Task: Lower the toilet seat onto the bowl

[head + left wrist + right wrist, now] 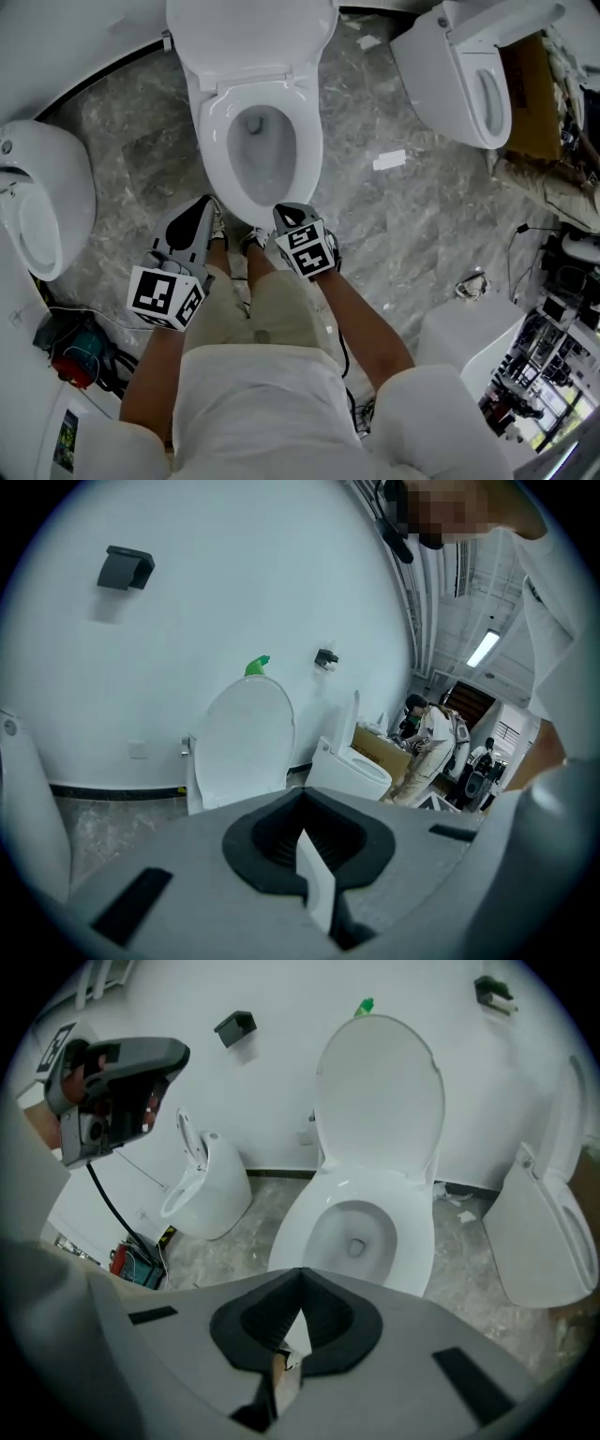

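A white toilet bowl (214, 141) stands just ahead of me on the grey marble floor. Its lid and seat (253, 33) stand upright against the wall; I cannot tell the seat from the lid. The right gripper view shows the same raised panel (380, 1091) above the open bowl (412, 1241). My left gripper (202, 211) and right gripper (286, 216) hang side by side near the bowl's front edge, touching nothing. Both are shut and empty, as shown by the left gripper (302, 799) and the right gripper (300, 1274) in their own views.
A second toilet (464, 80) stands at the upper right beside a cardboard box (530, 98). A third fixture (42, 202) is at the left. A red tool with cables (73, 361) lies at the lower left. A paper scrap (389, 160) lies on the floor.
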Motion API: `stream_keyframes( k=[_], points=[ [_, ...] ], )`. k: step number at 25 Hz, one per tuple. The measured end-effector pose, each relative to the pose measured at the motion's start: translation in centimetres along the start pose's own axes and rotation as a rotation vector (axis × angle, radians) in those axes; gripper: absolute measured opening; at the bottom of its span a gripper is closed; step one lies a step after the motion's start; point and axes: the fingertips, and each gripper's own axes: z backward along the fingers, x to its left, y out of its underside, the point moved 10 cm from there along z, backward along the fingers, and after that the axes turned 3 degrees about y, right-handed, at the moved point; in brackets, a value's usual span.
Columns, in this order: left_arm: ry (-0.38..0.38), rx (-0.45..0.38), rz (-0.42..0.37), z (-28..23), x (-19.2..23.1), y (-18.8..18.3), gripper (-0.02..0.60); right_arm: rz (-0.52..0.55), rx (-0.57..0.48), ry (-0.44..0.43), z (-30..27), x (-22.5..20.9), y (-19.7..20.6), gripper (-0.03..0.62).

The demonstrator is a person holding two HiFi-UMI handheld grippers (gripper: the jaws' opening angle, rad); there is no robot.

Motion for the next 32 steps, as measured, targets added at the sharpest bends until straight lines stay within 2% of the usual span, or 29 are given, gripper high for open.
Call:
stream_keyframes(
  k=[4, 10, 14, 24, 32],
  points=[
    [0.01, -0.034, -0.04, 1.6, -0.4, -3.3, -0.005, -0.039, -0.106, 0.008, 4.6, 1.1, -4.2, -0.002],
    [-0.001, -0.127, -0.108, 4.7, -0.7, -8.9, -0.005, -0.002, -0.284, 0.038, 11.3, 3.1, -11.0, -0.003],
    [-0.012, -0.19, -0.15, 7.0, -1.3, -12.1, -0.005, -0.028, -0.384, 0.061, 15.5, 3.7, -14.0, -0.003],
    [-0.041, -0.377, -0.264, 13.4, -3.6, -19.2, -0.005, -0.049, -0.61, 0.085, 25.9, 5.4, -18.7, -0.002],
    [-0.018, -0.514, -0.355, 18.3, -6.3, -23.6, -0.005, 0.0, -0.73, 0.109, 33.2, 7.2, -21.0, -0.002]
  ],
)
